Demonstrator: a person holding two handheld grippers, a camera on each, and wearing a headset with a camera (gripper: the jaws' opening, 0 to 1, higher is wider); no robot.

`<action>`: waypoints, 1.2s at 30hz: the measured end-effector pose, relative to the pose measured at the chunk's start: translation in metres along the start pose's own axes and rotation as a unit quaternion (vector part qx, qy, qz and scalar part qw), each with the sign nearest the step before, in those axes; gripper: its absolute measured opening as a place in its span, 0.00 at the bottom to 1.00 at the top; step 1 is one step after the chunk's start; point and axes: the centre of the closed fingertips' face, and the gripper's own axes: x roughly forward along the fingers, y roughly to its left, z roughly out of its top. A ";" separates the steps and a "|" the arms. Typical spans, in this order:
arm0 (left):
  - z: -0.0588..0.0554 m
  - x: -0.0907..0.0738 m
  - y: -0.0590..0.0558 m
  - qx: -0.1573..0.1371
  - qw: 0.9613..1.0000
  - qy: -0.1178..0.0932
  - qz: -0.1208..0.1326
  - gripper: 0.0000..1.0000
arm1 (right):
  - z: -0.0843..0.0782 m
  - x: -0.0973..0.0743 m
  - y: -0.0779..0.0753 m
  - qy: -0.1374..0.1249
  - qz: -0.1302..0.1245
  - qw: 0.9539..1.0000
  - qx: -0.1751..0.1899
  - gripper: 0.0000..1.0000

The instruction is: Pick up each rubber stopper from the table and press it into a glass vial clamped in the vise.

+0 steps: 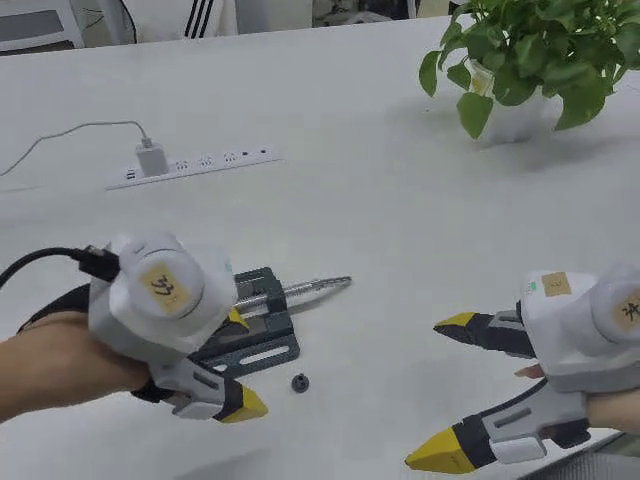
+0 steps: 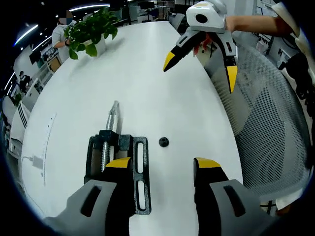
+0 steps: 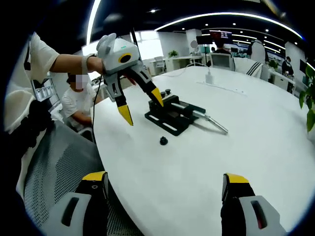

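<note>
One rubber stopper [image 1: 300, 382] lies on the desk [image 1: 400, 220] near its front edge, just beside the vise [image 1: 270, 345] but not touching it. My left gripper [image 1: 248, 362] hovers over the vise, jaws spread and empty. My right gripper [image 1: 432, 393] hovers by the same edge, well apart, jaws also spread and empty.

Head view looks down from the bench's [image 1: 400, 230] near edge; gripper views face each other low, all sharing vise [image 1: 255, 335] and stopper [image 1: 300, 382].
</note>
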 end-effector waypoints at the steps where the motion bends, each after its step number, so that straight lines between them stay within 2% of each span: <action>1: 0.001 0.002 0.000 0.008 1.000 0.006 -0.004 0.43 | 0.000 0.000 0.000 0.000 0.000 1.000 0.001 0.95; 7: 0.008 0.019 -0.001 0.030 0.998 0.038 -0.030 0.34 | 0.000 -0.001 -0.001 -0.003 -0.003 1.000 0.003 0.94; 14: 0.013 0.037 0.000 0.028 0.996 0.068 -0.052 0.23 | -0.002 -0.002 0.000 -0.006 -0.004 1.000 0.007 0.94; 19: 0.011 0.048 -0.001 0.029 0.993 0.090 -0.063 0.16 | -0.004 -0.003 0.000 -0.005 -0.004 1.000 0.014 0.93; 24: 0.009 0.057 0.002 0.029 0.992 0.109 -0.063 0.12 | -0.005 -0.005 -0.001 -0.008 -0.005 1.000 0.020 0.93; 36: 0.009 0.059 0.001 0.033 0.990 0.125 -0.064 0.06 | -0.008 -0.008 -0.003 -0.013 -0.005 0.999 0.031 0.92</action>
